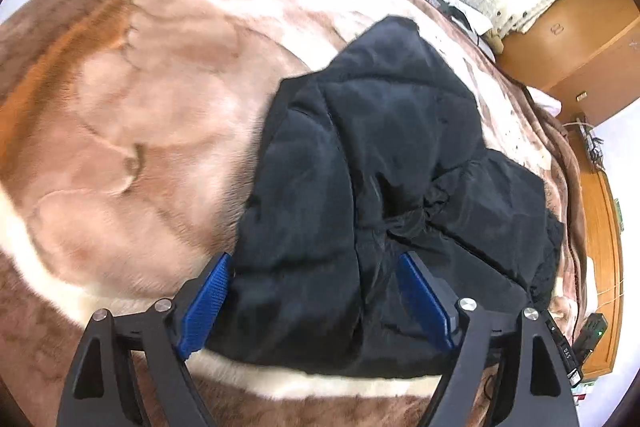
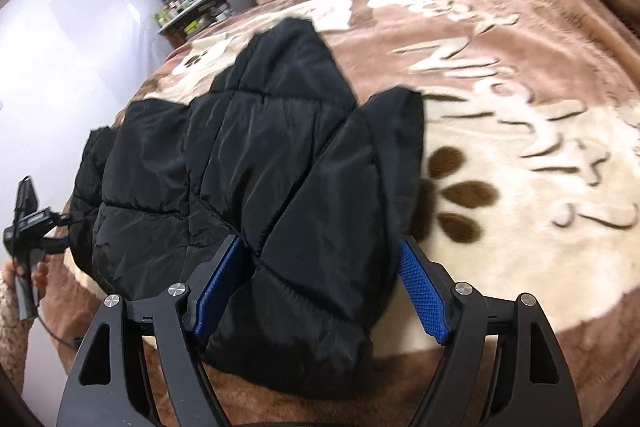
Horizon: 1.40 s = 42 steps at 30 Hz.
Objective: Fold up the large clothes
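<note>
Item: black quilted puffer jacket [image 1: 384,163], lying folded into a bundle on the brown-and-cream plush blanket [image 1: 132,99] covering the bed. Left gripper [image 1: 316,291]: released, jaws wide, straddling the jacket's near edge. Right gripper [image 2: 320,287]: released likewise, over the near folded panel. Risk: slippery padded layers may spring open unheld; a low fingertip could snag the fabric and drag the fold apart.

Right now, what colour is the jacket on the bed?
Black, a quilted jacket; the right wrist view shows it best.
</note>
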Tool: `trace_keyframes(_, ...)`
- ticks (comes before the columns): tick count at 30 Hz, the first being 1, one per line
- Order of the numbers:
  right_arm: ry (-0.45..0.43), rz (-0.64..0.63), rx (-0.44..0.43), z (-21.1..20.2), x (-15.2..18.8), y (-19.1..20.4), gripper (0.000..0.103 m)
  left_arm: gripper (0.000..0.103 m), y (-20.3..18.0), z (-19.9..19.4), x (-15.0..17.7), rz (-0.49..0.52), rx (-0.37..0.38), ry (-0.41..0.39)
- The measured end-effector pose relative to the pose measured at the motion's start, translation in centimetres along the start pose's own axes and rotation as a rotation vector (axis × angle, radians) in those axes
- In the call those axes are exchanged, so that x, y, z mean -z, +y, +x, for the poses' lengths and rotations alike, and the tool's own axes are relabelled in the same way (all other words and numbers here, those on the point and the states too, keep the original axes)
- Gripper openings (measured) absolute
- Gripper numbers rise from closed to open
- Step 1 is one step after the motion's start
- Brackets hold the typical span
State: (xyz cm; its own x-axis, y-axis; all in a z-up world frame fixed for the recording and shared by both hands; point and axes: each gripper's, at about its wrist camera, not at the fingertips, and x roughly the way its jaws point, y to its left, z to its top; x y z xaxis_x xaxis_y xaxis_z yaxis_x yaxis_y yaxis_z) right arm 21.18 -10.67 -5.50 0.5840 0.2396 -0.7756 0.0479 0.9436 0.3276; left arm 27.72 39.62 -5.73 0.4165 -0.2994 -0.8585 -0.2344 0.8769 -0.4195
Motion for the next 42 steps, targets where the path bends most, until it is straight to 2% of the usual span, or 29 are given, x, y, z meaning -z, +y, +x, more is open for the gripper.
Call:
trace_keyframes(6,-0.061,0.005,0.027,-4.5,0.9,0.8,0.078,0.087,-1.3,-4.9,2.9,0.060,-0.005,-0.065)
trace_keyframes(9,-0.082,-0.026,0.045,-5.8,2.0,2.2,0.078,0.089,-1.7,-7.4,5.3,0.094,-0.030,-0.112)
trace_keyframes(11,-0.090,-0.056,0.061,-6.5,3.0,3.7,0.078,0.089,-2.6,-8.2,7.2,0.114,-0.062,-0.116)
trace_keyframes(13,-0.103,-0.099,0.071,-7.2,4.1,5.5,0.078,0.089,-3.8,-8.5,8.8,0.149,-0.090,-0.116)
trace_keyframes(19,-0.110,-0.179,0.107,-8.5,6.5,9.0,0.078,0.089,-6.8,-9.7,14.0,0.216,-0.170,-0.179)
trace_keyframes(22,-0.113,-0.183,0.111,-9.3,7.4,10.3,0.078,0.090,-8.2,-10.3,16.3,0.279,-0.262,-0.208)
trace_keyframes(25,-0.111,-0.194,0.117,-10.0,8.1,11.6,0.078,0.090,-9.0,-10.7,18.3,0.291,-0.260,-0.215)
trace_keyframes(29,-0.120,-0.195,0.123,-10.9,9.3,13.0,0.078,0.090,-9.9,-11.4,20.5,0.319,-0.317,-0.247)
trace_keyframes(33,-0.111,-0.200,0.124,-11.3,10.5,14.0,0.078,0.090,-10.4,-11.8,22.2,0.327,-0.342,-0.274)
trace_keyframes(42,-0.137,-0.190,0.162,-12.1,12.9,15.0,0.078,0.090,-11.5,-13.1,25.1,0.353,-0.330,-0.327)
